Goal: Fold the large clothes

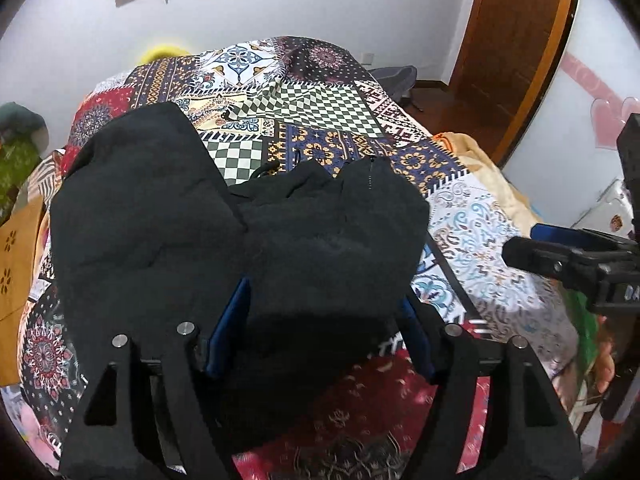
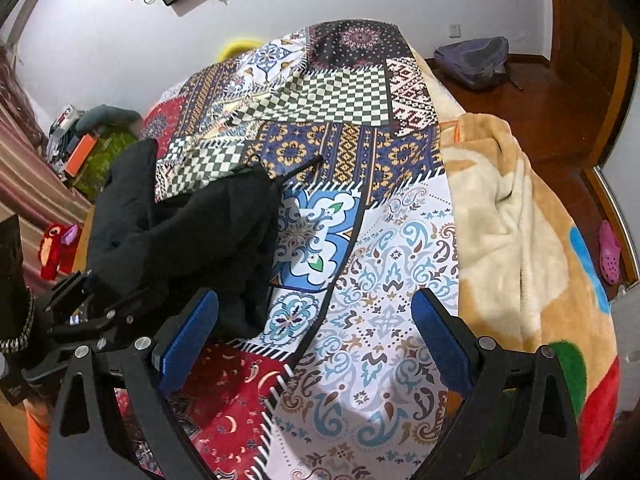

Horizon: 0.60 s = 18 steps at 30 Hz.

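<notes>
Left tongs [image 1: 320,300] stood parted around the black garment [image 1: 240,220]; right tongs [image 2: 316,332] gaped empty over the bed [image 2: 380,260].

black garment [image 2: 188,224], patchwork bedspread [image 2: 360,208], open right claw [image 2: 316,320]

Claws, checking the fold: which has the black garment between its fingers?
The left claw: the black garment fills its gap; the right claw gapes over bare quilt.
</notes>
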Each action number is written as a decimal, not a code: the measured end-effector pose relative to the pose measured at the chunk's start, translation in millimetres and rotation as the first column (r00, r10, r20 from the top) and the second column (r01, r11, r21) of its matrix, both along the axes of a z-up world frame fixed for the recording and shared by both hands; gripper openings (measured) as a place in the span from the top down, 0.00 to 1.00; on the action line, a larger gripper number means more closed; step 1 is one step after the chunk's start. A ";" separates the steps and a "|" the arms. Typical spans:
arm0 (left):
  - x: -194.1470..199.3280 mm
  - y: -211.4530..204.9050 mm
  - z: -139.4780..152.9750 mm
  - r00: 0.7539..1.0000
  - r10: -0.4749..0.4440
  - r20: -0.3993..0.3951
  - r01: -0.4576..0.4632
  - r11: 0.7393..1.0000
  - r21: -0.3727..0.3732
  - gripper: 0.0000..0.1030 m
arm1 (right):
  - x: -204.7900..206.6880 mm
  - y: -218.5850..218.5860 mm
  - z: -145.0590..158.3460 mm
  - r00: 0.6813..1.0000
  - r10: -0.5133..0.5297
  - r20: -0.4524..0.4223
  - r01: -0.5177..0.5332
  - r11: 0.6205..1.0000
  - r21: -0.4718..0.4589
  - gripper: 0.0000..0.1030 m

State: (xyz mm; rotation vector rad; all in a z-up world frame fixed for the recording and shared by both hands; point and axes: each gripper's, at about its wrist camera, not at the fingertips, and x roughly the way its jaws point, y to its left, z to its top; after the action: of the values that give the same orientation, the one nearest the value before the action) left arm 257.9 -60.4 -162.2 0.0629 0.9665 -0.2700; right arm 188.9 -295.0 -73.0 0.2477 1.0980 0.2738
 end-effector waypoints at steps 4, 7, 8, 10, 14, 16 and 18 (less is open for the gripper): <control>-17.7 2.3 19.6 0.999 -0.020 0.027 0.019 1.000 0.017 0.29 | -0.3 8.3 8.9 1.000 0.013 0.026 -0.013 1.000 0.001 0.06; -30.4 8.8 33.6 0.998 -0.019 0.060 0.018 1.000 0.019 0.22 | -1.2 18.5 15.8 0.999 0.027 0.044 -0.027 1.000 0.000 0.06; -35.5 13.5 39.6 0.997 -0.011 0.077 0.009 1.000 0.015 0.21 | -1.3 23.0 19.1 0.998 0.037 0.053 -0.037 0.999 0.000 0.06; -43.3 25.1 50.9 0.994 0.016 0.110 -0.018 1.000 0.015 0.21 | -1.2 33.7 25.8 0.996 0.057 0.073 -0.057 0.998 -0.003 0.06; -53.3 53.6 69.6 0.982 0.079 0.171 -0.083 0.996 0.017 0.18 | 2.8 57.1 36.0 0.990 0.101 0.103 -0.102 0.995 0.003 0.06; -56.3 71.0 76.2 0.971 0.121 0.206 -0.128 0.992 0.020 0.14 | 4.7 68.2 38.3 0.987 0.119 0.112 -0.121 0.992 0.014 0.06; -54.8 85.2 78.3 0.963 0.154 0.220 -0.162 0.987 0.019 0.12 | 9.0 83.8 39.8 0.983 0.146 0.112 -0.151 0.988 0.039 0.06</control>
State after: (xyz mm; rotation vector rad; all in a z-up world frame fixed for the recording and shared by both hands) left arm 203.1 24.7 -84.0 0.0477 0.7530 -0.0955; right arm 197.9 -211.2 -33.2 0.1907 1.0046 0.4422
